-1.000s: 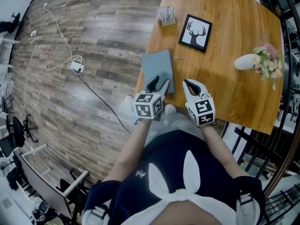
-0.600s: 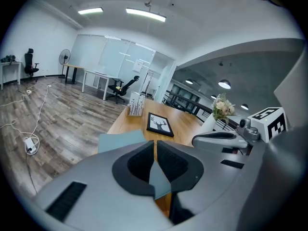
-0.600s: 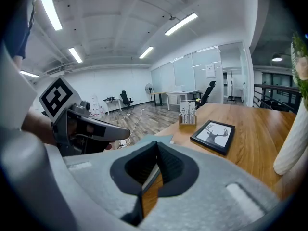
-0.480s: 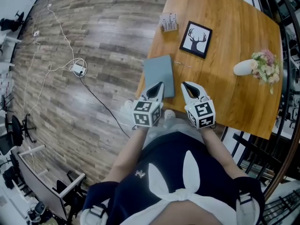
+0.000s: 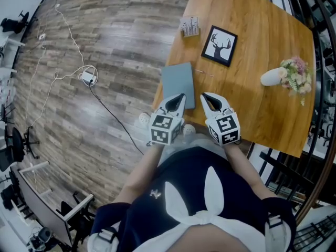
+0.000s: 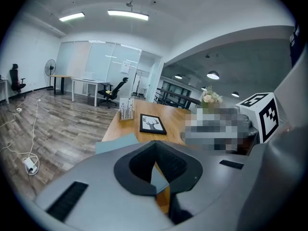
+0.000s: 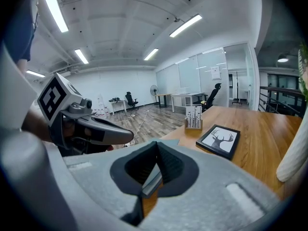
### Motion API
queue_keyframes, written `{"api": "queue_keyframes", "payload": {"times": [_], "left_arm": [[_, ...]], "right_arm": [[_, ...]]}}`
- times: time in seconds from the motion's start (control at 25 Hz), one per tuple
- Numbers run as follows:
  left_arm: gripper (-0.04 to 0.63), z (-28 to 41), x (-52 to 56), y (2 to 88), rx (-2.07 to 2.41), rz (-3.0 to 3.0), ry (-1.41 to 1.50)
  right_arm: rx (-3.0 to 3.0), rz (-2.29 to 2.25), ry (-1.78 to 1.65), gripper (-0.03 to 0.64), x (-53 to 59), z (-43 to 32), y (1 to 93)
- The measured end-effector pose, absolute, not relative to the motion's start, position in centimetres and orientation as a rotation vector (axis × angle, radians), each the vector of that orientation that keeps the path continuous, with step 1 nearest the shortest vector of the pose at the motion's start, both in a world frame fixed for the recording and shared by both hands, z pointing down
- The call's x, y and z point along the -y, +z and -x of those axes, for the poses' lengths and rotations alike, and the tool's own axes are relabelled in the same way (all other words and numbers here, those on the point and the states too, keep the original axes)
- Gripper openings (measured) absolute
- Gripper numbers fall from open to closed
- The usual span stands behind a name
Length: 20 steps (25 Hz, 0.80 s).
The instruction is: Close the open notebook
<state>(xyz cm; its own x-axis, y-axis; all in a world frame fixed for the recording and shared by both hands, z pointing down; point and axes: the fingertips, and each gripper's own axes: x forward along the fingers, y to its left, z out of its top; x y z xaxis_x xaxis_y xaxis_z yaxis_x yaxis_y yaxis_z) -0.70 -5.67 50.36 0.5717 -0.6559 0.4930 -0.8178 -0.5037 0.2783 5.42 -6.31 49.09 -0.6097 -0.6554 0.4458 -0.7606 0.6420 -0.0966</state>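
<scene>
The grey-blue notebook lies closed and flat on the wooden table, near its left edge. My left gripper hangs just over the notebook's near end, shut with nothing between its jaws. My right gripper hovers beside it over bare wood, also shut and empty. In the left gripper view the notebook shows beyond the closed left gripper. In the right gripper view a strip of the notebook lies past the closed right gripper.
A framed deer picture and a small card holder sit farther back on the table. A white vase with flowers lies at the right. Cables and a plug block trail across the plank floor at the left.
The left gripper's jaws, apart a second ago, have come together on nothing. Both grippers have lifted slightly and drawn back from the notebook, which has stayed put.
</scene>
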Motion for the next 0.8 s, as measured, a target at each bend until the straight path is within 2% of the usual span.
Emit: {"api": "queue_keyframes", "payload": {"times": [0.8], "left_arm": [[0.017, 1.5, 5.7, 49.5, 1.167, -2.352, 0.454]], "right_arm": [[2.503, -1.074, 0.361, -0.003, 5.4, -3.5, 48.7]]}}
